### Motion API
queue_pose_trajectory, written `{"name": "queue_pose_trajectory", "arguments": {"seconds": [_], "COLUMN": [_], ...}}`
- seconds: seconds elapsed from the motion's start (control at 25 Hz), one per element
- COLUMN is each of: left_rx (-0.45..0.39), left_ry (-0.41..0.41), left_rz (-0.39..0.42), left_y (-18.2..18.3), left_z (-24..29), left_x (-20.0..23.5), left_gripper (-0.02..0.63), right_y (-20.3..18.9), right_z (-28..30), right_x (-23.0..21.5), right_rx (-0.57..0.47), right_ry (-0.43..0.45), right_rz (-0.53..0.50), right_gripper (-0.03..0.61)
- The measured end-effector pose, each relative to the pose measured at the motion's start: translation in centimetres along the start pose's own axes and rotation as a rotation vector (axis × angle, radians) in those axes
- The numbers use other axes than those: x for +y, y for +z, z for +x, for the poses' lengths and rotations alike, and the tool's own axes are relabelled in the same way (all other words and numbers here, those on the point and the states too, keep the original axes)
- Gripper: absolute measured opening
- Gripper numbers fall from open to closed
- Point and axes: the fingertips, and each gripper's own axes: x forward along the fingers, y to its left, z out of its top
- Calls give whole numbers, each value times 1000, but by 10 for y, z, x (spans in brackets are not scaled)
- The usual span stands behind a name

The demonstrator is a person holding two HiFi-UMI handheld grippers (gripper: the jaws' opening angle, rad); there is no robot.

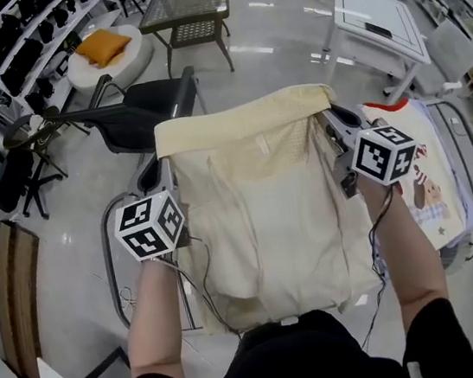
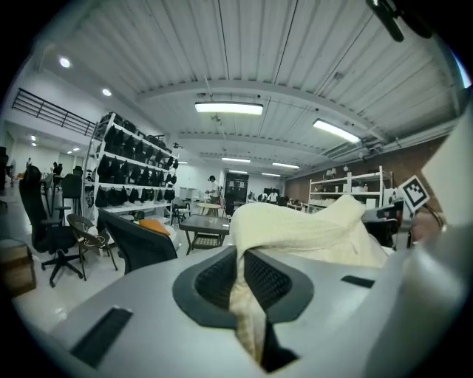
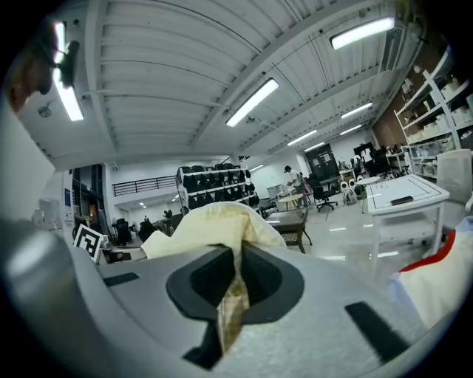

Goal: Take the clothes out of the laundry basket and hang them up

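Cream garment [image 1: 266, 214] fills the frame's centre, its top edge running left to right. Left gripper [image 2: 247, 288] and right gripper [image 3: 230, 288] each pinch one end of that edge.

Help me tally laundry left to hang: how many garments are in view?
2. A cream garment hangs between the left gripper and right gripper; a white printed garment with red trim lies to the right. More may be hidden behind the cream one.

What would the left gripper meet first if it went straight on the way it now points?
The left gripper is shut on the cream garment, which would travel with it. Beyond that, the black chair probably comes first, though depth is unclear.
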Motion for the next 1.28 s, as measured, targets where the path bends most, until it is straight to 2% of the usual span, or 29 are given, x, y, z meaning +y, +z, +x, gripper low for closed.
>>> {"name": "queue_pose_trajectory", "arguments": {"seconds": [0.2, 0.56, 0.6, 0.72, 0.88, 1.0, 1.28], "left_rx": [80, 258, 280, 332, 343, 339, 298], "left_ry": [-31, -32, -25, -8, -5, 7, 37], "left_rz": [-10, 46, 44, 36, 39, 62, 83], "left_y": [-44, -115, -121, -135, -141, -140, -119], "left_z": [32, 70, 71, 72, 68, 63, 44], "left_x": [5, 5, 6, 8, 6, 4, -1], "left_gripper": [29, 32, 44, 132, 177, 217, 249], "right_y": [-45, -106, -112, -128, -139, -145, -134], "right_z": [17, 40, 41, 44, 46, 45, 43], "right_x": [-25, -65, -69, -80, -85, -86, -78], "right_rx": [67, 178, 198, 252, 302, 326, 310], "right_ry": [-65, -148, -158, -180, -172, -151, -97], "right_rz": [48, 101, 102, 102, 100, 109, 114], "right_gripper": [18, 22, 23, 50, 175, 218, 232]}}
